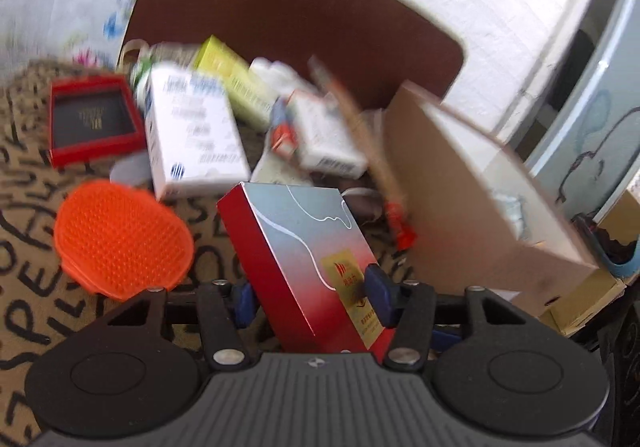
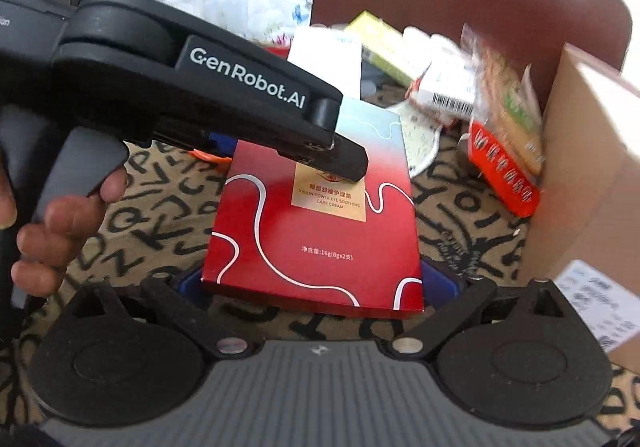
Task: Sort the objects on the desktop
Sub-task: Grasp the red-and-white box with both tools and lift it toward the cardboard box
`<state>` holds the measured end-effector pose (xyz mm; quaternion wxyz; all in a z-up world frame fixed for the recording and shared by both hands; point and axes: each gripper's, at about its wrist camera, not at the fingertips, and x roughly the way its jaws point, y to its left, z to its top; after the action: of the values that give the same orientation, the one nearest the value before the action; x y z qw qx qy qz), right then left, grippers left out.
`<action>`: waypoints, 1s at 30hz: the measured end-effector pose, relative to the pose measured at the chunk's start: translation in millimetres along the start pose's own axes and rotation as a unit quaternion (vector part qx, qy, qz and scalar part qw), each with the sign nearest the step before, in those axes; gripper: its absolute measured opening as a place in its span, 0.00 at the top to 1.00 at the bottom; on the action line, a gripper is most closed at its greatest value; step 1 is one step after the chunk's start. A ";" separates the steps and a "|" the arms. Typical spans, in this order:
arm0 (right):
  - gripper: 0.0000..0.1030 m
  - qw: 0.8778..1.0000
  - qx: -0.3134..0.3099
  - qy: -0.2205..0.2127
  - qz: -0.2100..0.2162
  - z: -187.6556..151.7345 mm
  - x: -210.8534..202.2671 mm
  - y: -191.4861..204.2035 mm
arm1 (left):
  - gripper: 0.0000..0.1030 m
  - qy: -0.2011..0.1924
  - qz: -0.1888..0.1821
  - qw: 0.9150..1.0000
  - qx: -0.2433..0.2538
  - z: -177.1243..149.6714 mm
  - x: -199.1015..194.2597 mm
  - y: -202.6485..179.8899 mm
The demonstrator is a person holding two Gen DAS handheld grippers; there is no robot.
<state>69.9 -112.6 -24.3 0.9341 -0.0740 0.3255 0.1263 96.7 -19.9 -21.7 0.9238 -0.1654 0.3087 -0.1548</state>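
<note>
Left claw (image 1: pixel 308 297) clamped on the red eye-cream box (image 1: pixel 300 255); right claw (image 2: pixel 316 283) apart around its near end.

Box held tilted above the counter (image 2: pixel 168 203), just left of the cardboard carton (image 1: pixel 472 199). Risk: left grip is near one corner only, so the box may pivot or slip before the right claw closes.

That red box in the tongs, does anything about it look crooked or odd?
Yes. The red box is tilted, pinched between the left tongs, while the right tongs sit wide around its near end. Behind it, the other boxes lie jumbled against each other. No damage or spill shows.
</note>
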 end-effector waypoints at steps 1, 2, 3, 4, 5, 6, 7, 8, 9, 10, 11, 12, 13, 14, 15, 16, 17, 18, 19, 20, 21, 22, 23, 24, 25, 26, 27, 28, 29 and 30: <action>0.04 1.000 -0.001 -0.012 -0.003 -0.2 -9.0 4.4 | 0.48 -0.013 -0.005 1.000 0.004 2.4 -9.3 -6.5; 0.04 1.000 0.000 -0.026 -0.005 2.1 -17.7 3.6 | 0.49 -0.025 -0.011 1.000 0.008 5.3 -18.2 -13.3; 0.04 0.999 0.000 -0.041 -0.010 4.6 -28.8 4.2 | 0.49 -0.038 -0.016 0.999 0.013 8.5 -26.4 -20.5; 0.04 0.998 -0.001 -0.056 -0.015 7.1 -39.5 4.1 | 0.49 -0.051 -0.020 0.998 0.020 12.0 -33.7 -28.2; 0.04 0.997 -0.001 -0.073 -0.021 10.6 -48.7 2.5 | 0.49 -0.063 -0.026 0.997 0.027 15.6 -40.0 -35.8; 0.04 0.996 -0.001 -0.088 -0.025 12.6 -59.5 0.9 | 0.49 -0.073 -0.031 0.996 0.033 19.2 -45.1 -43.8; 0.04 0.994 -0.001 -0.101 -0.031 14.3 -69.1 -1.4 | 0.50 -0.082 -0.038 0.995 0.041 22.6 -48.5 -52.4; 0.04 0.993 -0.001 -0.112 -0.038 15.9 -77.8 -4.3 | 0.50 -0.088 -0.046 0.994 0.048 25.5 -50.1 -61.2; 0.04 0.992 -0.001 -0.121 -0.046 16.8 -85.4 -7.7 | 0.50 -0.093 -0.053 0.993 0.055 27.8 -50.2 -69.8; 0.04 0.990 0.001 -0.128 -0.055 17.1 -92.0 -11.6 | 0.50 -0.096 -0.060 0.992 0.062 30.1 -49.0 -78.5; 0.04 0.989 0.003 -0.134 -0.065 16.6 -97.8 -16.0 | 0.51 -0.097 -0.066 0.991 0.068 32.0 -47.0 -85.9; 0.04 0.988 0.006 -0.138 -0.074 15.7 -102.9 -20.8 | 0.51 -0.096 -0.073 0.990 0.073 34.1 -44.2 -94.1; 0.04 0.986 0.009 -0.142 -0.083 14.3 -107.5 -25.9 | 0.51 -0.095 -0.081 0.989 0.080 35.8 -40.7 -102.4; 0.04 0.985 0.013 -0.145 -0.093 12.8 -111.8 -31.5 | 0.51 -0.094 -0.087 0.988 0.088 37.0 -36.4 -110.7; 0.04 0.984 0.018 -0.147 -0.101 11.3 -115.7 -37.7 | 0.51 -0.092 -0.094 0.987 0.095 38.4 -31.8 -117.7; 0.04 0.983 0.023 -0.148 -0.109 9.9 -119.4 -44.2 | 0.51 -0.089 -0.101 0.986 0.102 40.2 -26.2 -125.3; 0.04 0.982 0.028 -0.148 -0.117 8.6 -122.6 -51.3 | 0.51 -0.085 -0.109 0.985 0.106 41.5 -20.9 -132.1; 0.04 0.981 0.032 -0.148 -0.125 7.3 -125.5 -58.5 | 0.51 -0.079 -0.117 0.984 0.107 43.9 -15.2 -138.8; 0.04 0.979 0.035 -0.148 -0.133 6.2 -128.0 -65.9 | 0.51 -0.071 -0.127 0.984 0.107 46.9 -8.0 -145.1; 0.04 0.978 0.038 -0.147 -0.142 5.2 -130.1 -73.6 | 0.51 -0.064 -0.136 0.983 0.108 49.8 -0.1 -151.3; 0.04 0.977 0.040 -0.146 -0.150 4.7 -131.4 -81.4 | 0.51 -0.058 -0.144 0.982 0.110 52.9 8.1 -156.4; 0.04 0.976 0.044 -0.143 -0.158 4.5 -132.1 -90.5 | 0.51 -0.050 -0.150 0.981 0.111 56.1 18.3 -162.6; 0.04 0.975 0.049 -0.141 -0.162 4.4 -132.1 -100.4 | 0.51 -0.043 -0.153 0.981 0.110 57.7 28.0 -168.3; 0.04 0.975 0.056 -0.137 -0.164 4.5 -131.5 -110.7 | 0.51 -0.037 -0.155 0.981 0.111 60.3 36.5 -173.8; 0.04 0.975 0.062 -0.133 -0.167 4.8 -130.6 -120.9 | 0.50 -0.034 -0.156 0.981 0.114 62.1 45.4 -180.0; 0.04 0.975 0.067 -0.130 -0.169 5.2 -129.4 -131.0 | 0.50 -0.033 -0.156 0.980 0.119 62.8 53.6 -186.7; 0.04 0.975 0.072 -0.126 -0.171 5.2 -128.6 -141.1 | 0.50 -0.032 -0.155 0.980 0.123 64.1 61.3 -192.3; 0.04 0.975 0.078 -0.121 -0.172 6.6 -126.2 -151.4 | 0.50 -0.031 -0.155 0.979 0.128 66.3 70.2 -198.2; 0.04 0.974 0.082 -0.116 -0.174 8.3 -122.9 -161.9 | 0.50 -0.030 -0.156 0.978 0.133 69.3 79.8 -203.3; 0.04 0.974 0.086 -0.111 -0.177 10.4 -119.0 -172.6 | 0.50 -0.029 -0.155 0.979 0.132 71.9 89.3 -207.0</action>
<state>35.1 -297.8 68.1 0.9748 -0.0352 0.2117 -0.0617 171.3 -225.2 69.2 0.9107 -0.0922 0.2296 -0.3309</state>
